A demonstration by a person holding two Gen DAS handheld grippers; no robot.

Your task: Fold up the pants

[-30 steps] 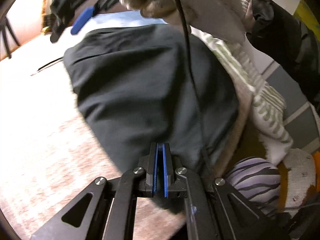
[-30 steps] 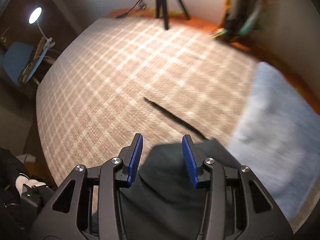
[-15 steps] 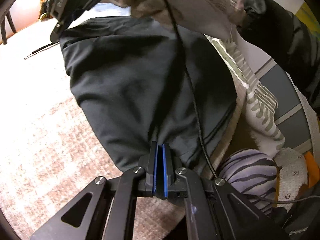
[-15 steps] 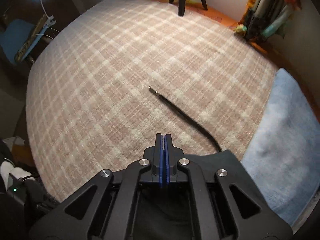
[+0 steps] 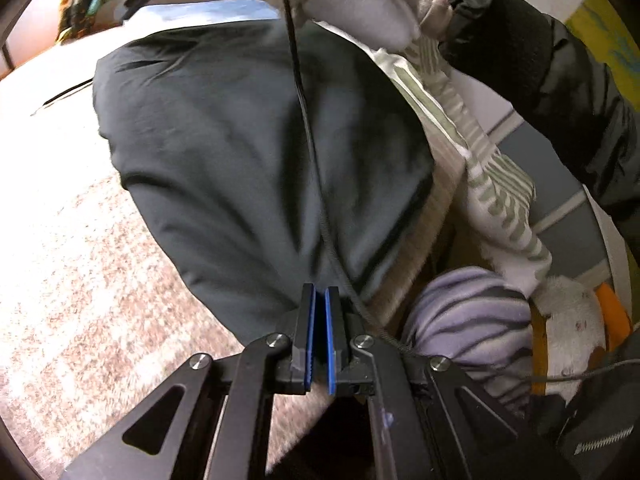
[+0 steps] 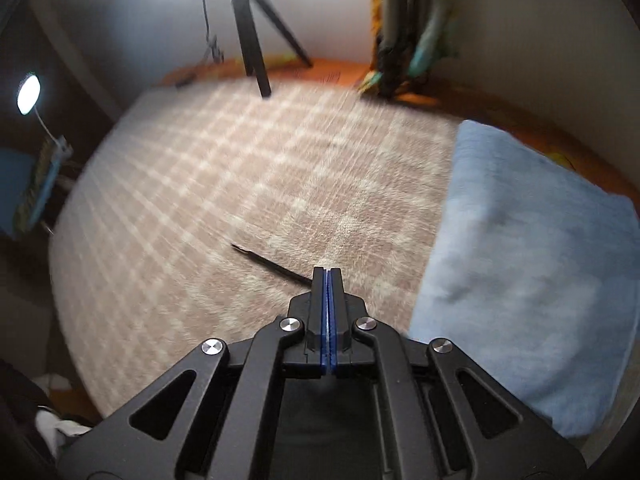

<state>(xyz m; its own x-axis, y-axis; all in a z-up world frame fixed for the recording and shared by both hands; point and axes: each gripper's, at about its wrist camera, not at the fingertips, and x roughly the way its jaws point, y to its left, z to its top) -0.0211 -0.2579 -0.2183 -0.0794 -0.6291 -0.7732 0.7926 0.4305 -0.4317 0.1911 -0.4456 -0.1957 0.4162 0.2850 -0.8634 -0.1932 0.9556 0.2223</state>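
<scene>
While both grippers clamp the pants, we see clutter.
Left gripper, right gripper pinch cloth; cable crosses ahead, blue towel right.

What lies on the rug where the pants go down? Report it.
A thin black cord lies on the rug just ahead of the right hand-held gripper; a blue blanket sits to its right. Nothing else visible.

Right claw closed over checked rug, thin black cord ahead, blue blanket alongside.
</scene>
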